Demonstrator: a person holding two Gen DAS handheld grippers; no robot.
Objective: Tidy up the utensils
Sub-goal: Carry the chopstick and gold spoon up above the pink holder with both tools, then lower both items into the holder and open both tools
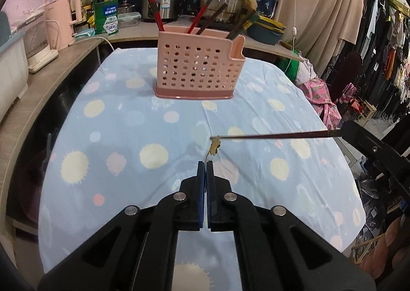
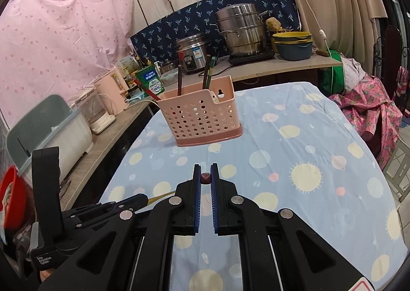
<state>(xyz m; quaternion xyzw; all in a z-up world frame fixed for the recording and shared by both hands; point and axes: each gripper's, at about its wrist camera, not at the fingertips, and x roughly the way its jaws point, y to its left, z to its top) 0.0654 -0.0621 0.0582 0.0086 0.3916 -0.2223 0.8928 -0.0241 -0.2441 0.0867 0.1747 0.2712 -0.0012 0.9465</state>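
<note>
Both tongs hold utensils above the bench, short of the pink caddy (image 1: 198, 69), ready to drop them in: the left tongs (image 1: 205, 163) pinch a gold spoon (image 1: 214, 147), the right tongs (image 2: 205, 172) grip a chopstick (image 1: 271, 135) by its end.

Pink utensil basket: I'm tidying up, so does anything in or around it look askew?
The chopsticks in the pink utensil basket lean at different angles, crossing rather than standing straight. The basket itself sits upright on the tablecloth.
</note>
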